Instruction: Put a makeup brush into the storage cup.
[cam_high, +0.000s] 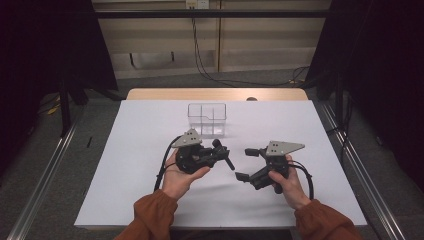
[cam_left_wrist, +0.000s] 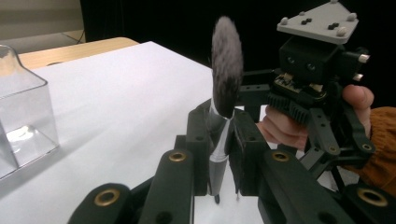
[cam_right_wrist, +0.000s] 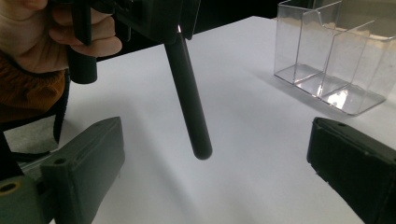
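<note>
The left gripper (cam_high: 223, 156), in the middle of the high view, is clamping a makeup brush (cam_left_wrist: 226, 74) near the metal collar, and its jaws are standing together on it. In the left gripper view the grey bristle head is pointing up, in the upper middle of the frame, and the thin handle is passing down between the two pads. In the right gripper view the dark handle (cam_right_wrist: 189, 98) is hanging from the upper middle down toward the centre, a little tilted, with its round end free above the white table (cam_high: 150, 165).

The right gripper (cam_high: 246, 164) is standing just beside, at the centre right of the high view, with its jaws wide apart and nothing between them. The long axis of the brush is running roughly across the line between these open jaws, and the free end is lying just in front of them. The clear organizer (cam_high: 207, 119) is standing near, above both grippers in the high view, closer to the left one.
</note>
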